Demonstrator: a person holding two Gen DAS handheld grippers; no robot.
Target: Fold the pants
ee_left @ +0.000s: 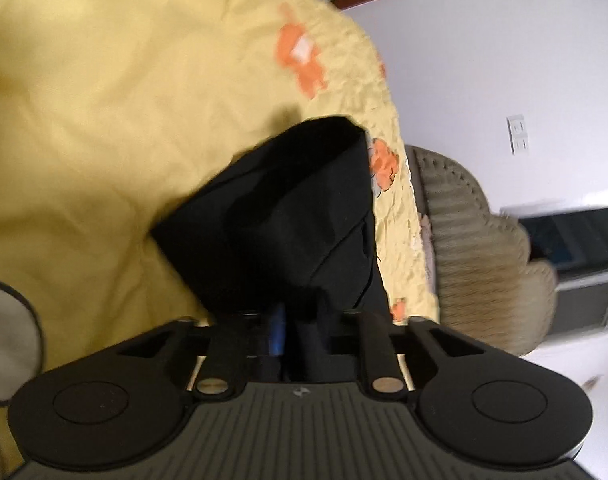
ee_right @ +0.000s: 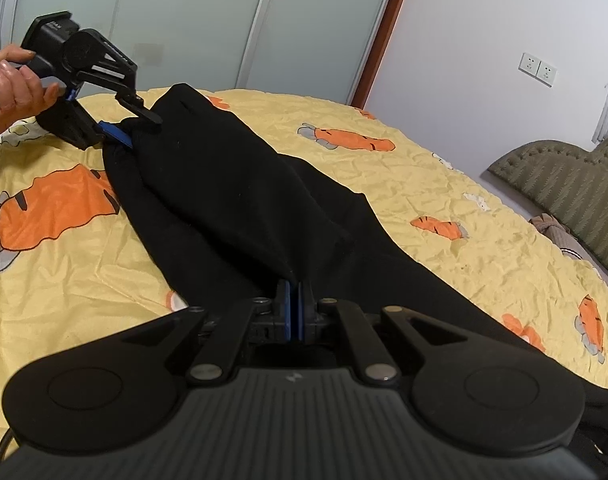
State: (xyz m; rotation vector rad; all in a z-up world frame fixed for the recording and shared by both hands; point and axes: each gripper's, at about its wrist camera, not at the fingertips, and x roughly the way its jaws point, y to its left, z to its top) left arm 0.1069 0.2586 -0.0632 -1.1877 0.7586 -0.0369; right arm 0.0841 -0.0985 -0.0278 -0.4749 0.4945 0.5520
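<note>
Leftmost, my left gripper (ee_right: pixel 122 136) pinches one end of the black pants (ee_right: pixel 240 200), fingers closed on cloth above the yellow bedspread (ee_right: pixel 443 184). Centre, one lifted layer spans both tools. Right, my right gripper (ee_right: pixel 294 300) clamps the nearer edge. Judged progress: first fold underway; laying down and further folds remain.

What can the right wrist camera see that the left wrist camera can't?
Only the right wrist view shows the person's hand holding the left hand-held gripper, the pants' full length, and the wardrobe doors. Only the left wrist view shows a dark cabinet. Both show black pants pinched in shut jaws by the right hand-held gripper too, the yellow carrot-print bedspread and the wall sockets.
</note>
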